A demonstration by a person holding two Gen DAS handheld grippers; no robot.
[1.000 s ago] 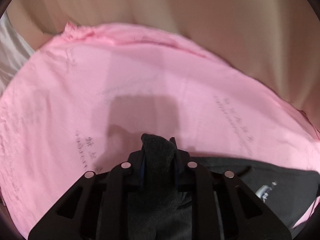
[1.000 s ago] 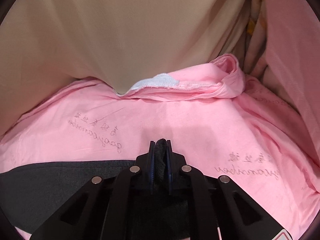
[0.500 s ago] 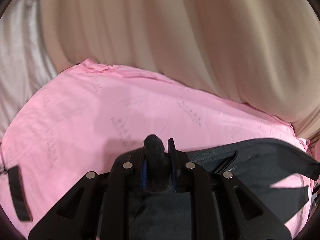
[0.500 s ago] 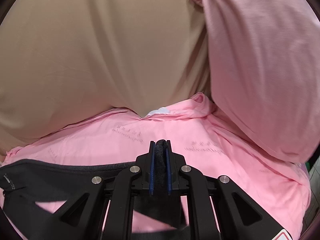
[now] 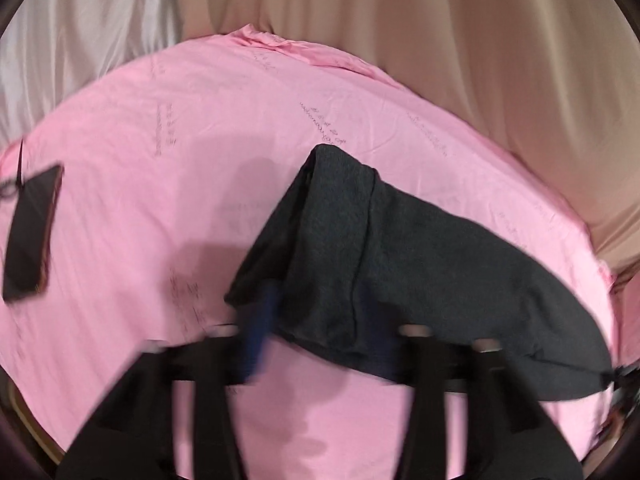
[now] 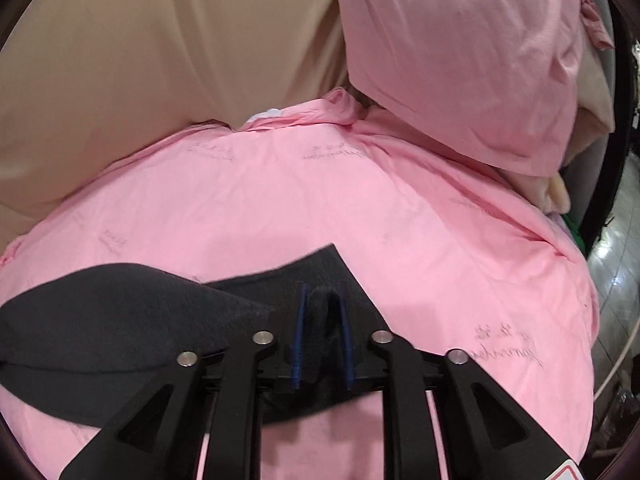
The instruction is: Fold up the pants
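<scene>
Right gripper [image 6: 322, 332] pinches the pants [image 6: 120, 316]. Left gripper [image 5: 316, 340], jaws wide and blurred, has cloth draped between. Recommend lowering the fold evenly toward twelve o'clock on the pink sheet [image 6: 320, 200].

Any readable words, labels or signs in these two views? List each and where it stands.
Pink sheet: repeated cursive script prints with small characters, e.g., too blurred to read.
Red-edged sticker on the right claw body: cut off, nothing legible.
Dark pants and phone: no text visible.
</scene>
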